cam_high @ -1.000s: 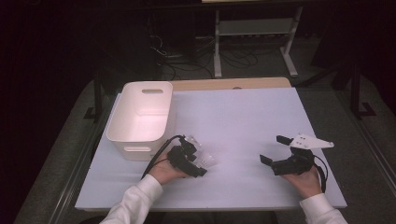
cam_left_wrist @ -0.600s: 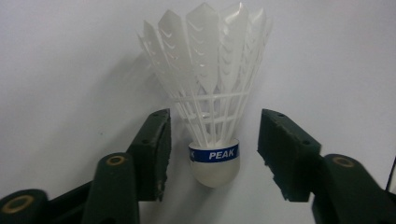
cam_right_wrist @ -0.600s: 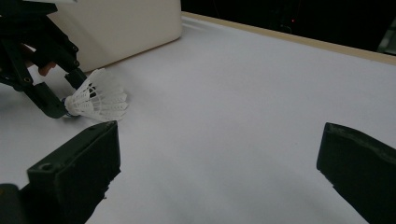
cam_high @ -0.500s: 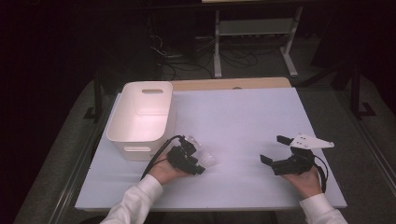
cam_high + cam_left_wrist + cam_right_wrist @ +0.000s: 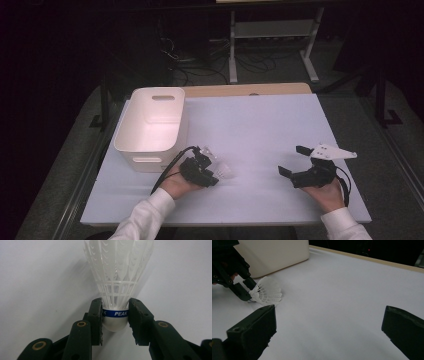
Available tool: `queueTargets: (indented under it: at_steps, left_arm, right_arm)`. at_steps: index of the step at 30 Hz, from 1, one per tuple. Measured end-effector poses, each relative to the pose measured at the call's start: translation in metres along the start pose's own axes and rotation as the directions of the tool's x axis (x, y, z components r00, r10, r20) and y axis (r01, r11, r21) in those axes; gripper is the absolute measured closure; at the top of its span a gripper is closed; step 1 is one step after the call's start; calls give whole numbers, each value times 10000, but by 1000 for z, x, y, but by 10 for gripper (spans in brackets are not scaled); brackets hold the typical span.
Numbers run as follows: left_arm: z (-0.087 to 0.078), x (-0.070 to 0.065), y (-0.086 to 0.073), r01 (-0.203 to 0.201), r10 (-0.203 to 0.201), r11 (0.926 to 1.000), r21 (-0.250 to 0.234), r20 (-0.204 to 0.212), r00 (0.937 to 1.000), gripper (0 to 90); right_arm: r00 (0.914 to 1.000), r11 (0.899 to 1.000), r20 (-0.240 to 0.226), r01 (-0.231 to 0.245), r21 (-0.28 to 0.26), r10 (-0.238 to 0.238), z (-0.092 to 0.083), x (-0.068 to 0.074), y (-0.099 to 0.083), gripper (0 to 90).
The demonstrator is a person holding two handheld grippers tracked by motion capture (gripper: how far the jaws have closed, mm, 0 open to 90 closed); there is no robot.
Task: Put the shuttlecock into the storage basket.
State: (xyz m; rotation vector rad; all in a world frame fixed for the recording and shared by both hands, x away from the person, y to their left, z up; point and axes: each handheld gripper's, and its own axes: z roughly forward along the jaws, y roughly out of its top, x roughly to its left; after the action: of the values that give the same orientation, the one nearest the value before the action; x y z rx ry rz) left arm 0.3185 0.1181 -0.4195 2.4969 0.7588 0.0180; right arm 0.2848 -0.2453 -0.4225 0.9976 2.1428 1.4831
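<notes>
A white feathered shuttlecock [image 5: 117, 270] lies on the white table [image 5: 260, 120], skirt pointing away from my left gripper [image 5: 115, 315]. The jaws have just been closing, and their pads now press both sides of its cork base at the blue band. In the high view the left gripper [image 5: 212, 172] and the shuttlecock [image 5: 223, 171] sit just right of the bin's near corner. My right gripper [image 5: 291, 160] rests at the table's right, open, with nothing between its fingers. In the right gripper view [image 5: 329, 320] it faces the shuttlecock [image 5: 268, 292] and the left gripper [image 5: 249, 290].
A white plastic bin [image 5: 150, 125] with handle cut-outs stands at the table's left, close behind my left hand; its wall [image 5: 274, 255] also appears in the right gripper view. Beyond the table's far edge, a metal stand and cables sit on a dark floor.
Both hands stay where they were. The left gripper's jaws look drawn in closer around the shuttlecock's base than a second ago.
</notes>
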Motion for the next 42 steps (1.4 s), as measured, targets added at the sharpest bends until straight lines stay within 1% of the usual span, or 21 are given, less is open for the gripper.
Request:
queueTargets:
  at_steps: [3, 7, 10, 11, 16, 17, 18, 20, 22, 25, 27, 31, 32, 33, 34, 35, 36, 37, 38, 40, 42]
  left_arm:
    - [-2, -1, 1, 52, -52, 9999, -86, -13, 10000, 647]
    - [-4, -3, 3, 20, -20, 10000, -69, -11, 10000, 648]
    - [-6, -3, 5, -60, 59, 10000, 32, 113, 9999, 647]
    - [-6, -4, 5, 32, -32, 10000, -24, 134, 9999, 647]
    - [-11, -3, 8, 51, -51, 9999, -113, 76, 10000, 648]
    - [-12, -3, 8, 145, -144, 9998, -127, 73, 9999, 647]
    - [-15, -3, 9, 299, -294, 9991, -314, 176, 9994, 648]
    - [-18, -2, 10, 368, -361, 9990, -241, 271, 9990, 648]
    - [-20, -2, 10, 496, -485, 9982, -345, 312, 9983, 648]
    - [-28, -3, 13, 460, -450, 9978, -467, 230, 9987, 648]
    - [-30, -4, 13, 493, -481, 9973, -546, 238, 9986, 647]
    - [-38, -5, 16, 358, -348, 9978, -563, 179, 9992, 648]
    - [-40, -4, 16, 214, -207, 9985, -498, 129, 9997, 648]
    - [-41, -4, 16, 250, -246, 9982, -539, 82, 9997, 648]
    - [-43, -5, 16, 386, -382, 9973, -622, 80, 9992, 648]
    - [-47, -5, 17, 271, -265, 9978, -597, 115, 9996, 648]
    - [-47, -5, 17, 271, -265, 9978, -597, 115, 9996, 647]
    - [-48, -7, 17, 409, -403, 9962, -774, 99, 9991, 647]
    - [-51, -5, 18, 140, -137, 9979, -635, 40, 9999, 648]
    - [-55, -4, 19, 228, -230, 9970, -741, -14, 9997, 648]
    - [-56, -3, 19, 153, -158, 9971, -749, -65, 9999, 648]
  right_arm:
    - [10000, 10000, 7, -25, -26, 25, 0, 0, 0, 0]
    - [10000, 10000, 8, 1, -25, -1, 0, 0, 0, 0]
    - [10000, 10000, 4, 9, -43, -9, 0, 0, 0, 0]
    - [10000, 10000, 4, 9, -43, -9, 0, 0, 0, 0]
    - [10000, 10000, -16, 1, -53, -1, -1, 0, 0, 0]
    - [10000, 10000, -16, 1, -53, -1, -1, 0, 0, 0]
    - [10000, 10000, -21, 14, -33, -15, -1, 0, 0, 0]
    - [10000, 10000, -15, -6, -40, 6, -1, 1, 0, 0]
    - [10000, 10000, -21, -14, -52, 14, -1, 1, 1, 0]
    - [10000, 9999, -23, -55, -118, 55, -1, 1, 0, 0]
    - [10000, 9999, -11, -92, -107, 92, -2, 1, 0, 0]
    - [9999, 9998, 10, -128, -121, 128, -2, 0, 0, 0]
    - [9999, 9998, 2, -130, -118, 130, -2, 0, 0, 0]
    - [9999, 9998, 2, -130, -118, 130, -2, 0, 0, 0]
    - [9999, 9998, -18, -162, -132, 162, -2, 0, 0, 0]
    - [9998, 9997, -37, -201, -128, 201, -2, -1, 0, 0]
    - [9998, 9997, -37, -201, -128, 201, -2, -1, 0, 0]
    - [9997, 9996, -39, -227, -160, 226, -2, -1, -1, 0]
    - [9995, 9993, -23, -316, -180, 315, -2, -2, -1, 0]
    - [9993, 9990, 3, -373, -231, 373, -2, -3, -2, 0]
    - [9992, 9989, -1, -408, -250, 408, -3, -5, -2, 0]
